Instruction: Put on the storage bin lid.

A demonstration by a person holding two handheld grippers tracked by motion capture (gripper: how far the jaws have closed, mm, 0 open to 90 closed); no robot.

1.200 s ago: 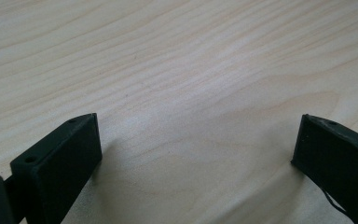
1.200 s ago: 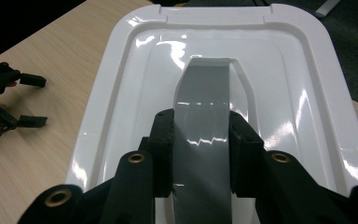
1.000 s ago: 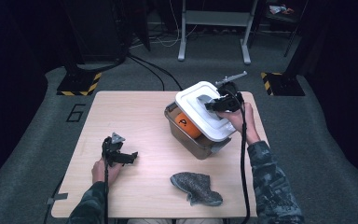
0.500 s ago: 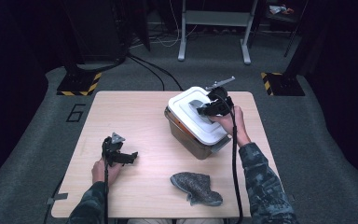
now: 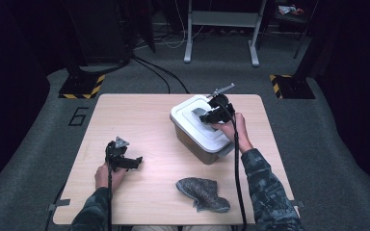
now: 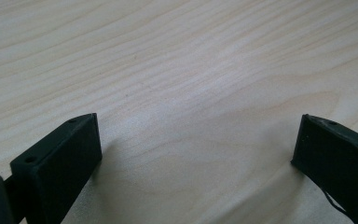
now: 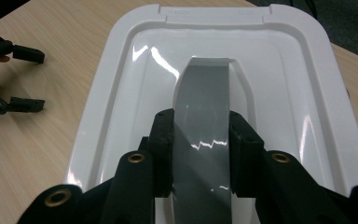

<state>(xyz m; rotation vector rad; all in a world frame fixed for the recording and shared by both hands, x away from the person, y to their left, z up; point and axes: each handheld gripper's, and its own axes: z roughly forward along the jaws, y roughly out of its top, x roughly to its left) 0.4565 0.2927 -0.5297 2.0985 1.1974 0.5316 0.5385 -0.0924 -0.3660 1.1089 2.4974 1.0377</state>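
While the lid sits on the box, the work in hand reads as handling that lid by its handle.

Right gripper (image 7: 200,140): its fingers (image 7: 162,140) are pinched on the grey handle (image 7: 200,93) of the white lid (image 7: 298,93), one finger on each flank, the strap running up between them. Gripping the handle across its narrow width gives a hold that should lift the lid level, or seat it squarely; which of the two cannot be told from this moment.

Lid and box: in the high view the lid (image 5: 188,111) lies flat on the grey storage box (image 5: 192,147), directly under the right gripper (image 5: 212,114). It looks seated on the rim.

Left gripper (image 5: 120,158): its fingers (image 6: 60,158) are spread wide with only bare bench (image 6: 177,70) between them, touching nothing. It rests well apart from the box, probably parked so the right hand has room.

Cloth: a grey knitted cloth (image 5: 203,193) lies crumpled on the bench (image 5: 139,115), nearer the person than either pair of fingers, between the two forearms.

Count: two grippers, one box, one lid with one handle, one cloth.
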